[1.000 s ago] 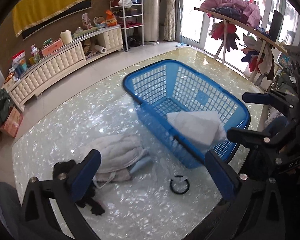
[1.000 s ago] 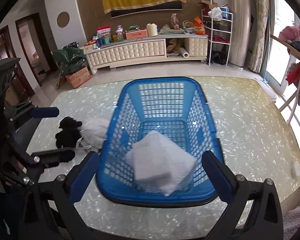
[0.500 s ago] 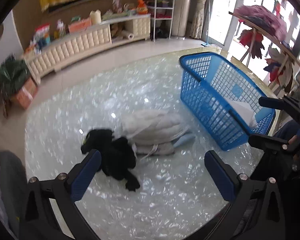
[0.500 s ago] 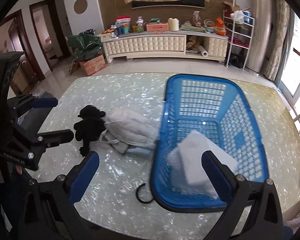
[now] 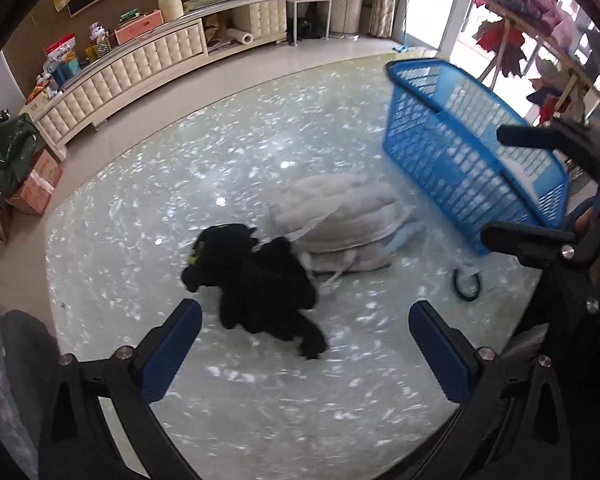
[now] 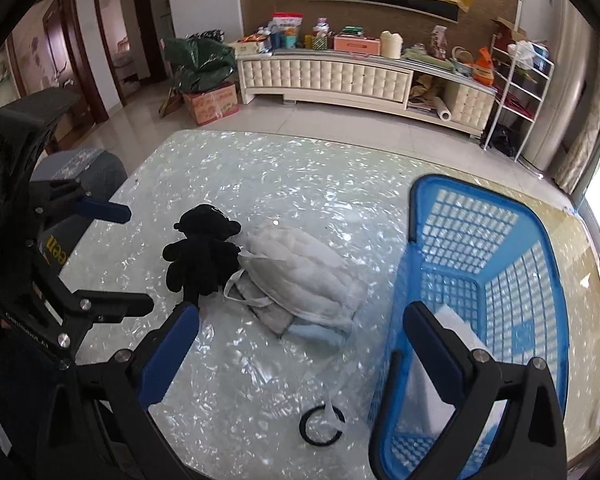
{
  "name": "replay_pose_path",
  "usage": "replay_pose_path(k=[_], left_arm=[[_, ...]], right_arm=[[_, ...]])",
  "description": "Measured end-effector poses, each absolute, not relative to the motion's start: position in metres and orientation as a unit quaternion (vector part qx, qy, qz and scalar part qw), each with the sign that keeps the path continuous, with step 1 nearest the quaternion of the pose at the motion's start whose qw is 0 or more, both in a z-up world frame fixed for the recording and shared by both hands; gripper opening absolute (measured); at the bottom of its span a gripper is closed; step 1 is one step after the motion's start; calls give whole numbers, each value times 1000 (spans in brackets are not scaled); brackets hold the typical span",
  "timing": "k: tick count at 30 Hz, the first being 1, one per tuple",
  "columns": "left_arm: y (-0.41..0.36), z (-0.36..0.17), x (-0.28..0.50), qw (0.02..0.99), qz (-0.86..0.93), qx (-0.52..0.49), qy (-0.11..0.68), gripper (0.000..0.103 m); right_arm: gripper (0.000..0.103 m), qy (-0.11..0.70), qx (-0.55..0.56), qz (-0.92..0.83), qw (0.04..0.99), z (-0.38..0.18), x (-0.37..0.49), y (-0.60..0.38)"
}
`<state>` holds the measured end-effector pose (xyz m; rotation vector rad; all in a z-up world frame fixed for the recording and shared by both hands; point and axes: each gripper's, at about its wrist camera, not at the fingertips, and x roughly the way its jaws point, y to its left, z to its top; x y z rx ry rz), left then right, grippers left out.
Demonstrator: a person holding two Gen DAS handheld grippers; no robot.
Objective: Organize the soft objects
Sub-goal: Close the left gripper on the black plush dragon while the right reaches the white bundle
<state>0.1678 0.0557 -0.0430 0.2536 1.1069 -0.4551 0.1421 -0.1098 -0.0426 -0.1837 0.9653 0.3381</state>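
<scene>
- On the desk (image 5: 148,208) we see a black plush (image 5: 256,276) lying against a grey cushion (image 5: 336,216).
- Our left tongs (image 5: 304,340) hang released just above the plush, touching nothing.
- Our right tongs (image 6: 300,344) are also released and empty, over the desk beside the basket (image 6: 540,248).
- A white cloth (image 6: 456,332) lies inside the basket.
- A black ring (image 6: 320,426) rests near the basket.

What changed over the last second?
Both views swung left, from the blue basket toward the black plush toy, which now lies just ahead of the left claw. The right claw now faces the table beside the basket. Nothing was gripped or released: both claws remain open and empty. The toy, the white quilted bundle and the folded white cloth in the basket stayed put.
</scene>
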Motion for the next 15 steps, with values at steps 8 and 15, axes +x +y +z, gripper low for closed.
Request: replay_pose_path(k=[8,15], left_arm=[[75,-63,196,809,-198,118,541,103],[80,-85,217,799,-194,103,560,103]], right_arm=[[102,485,-130,174,847,-62,167,-72],[99,513,-147,180,826,-83,192,-53]])
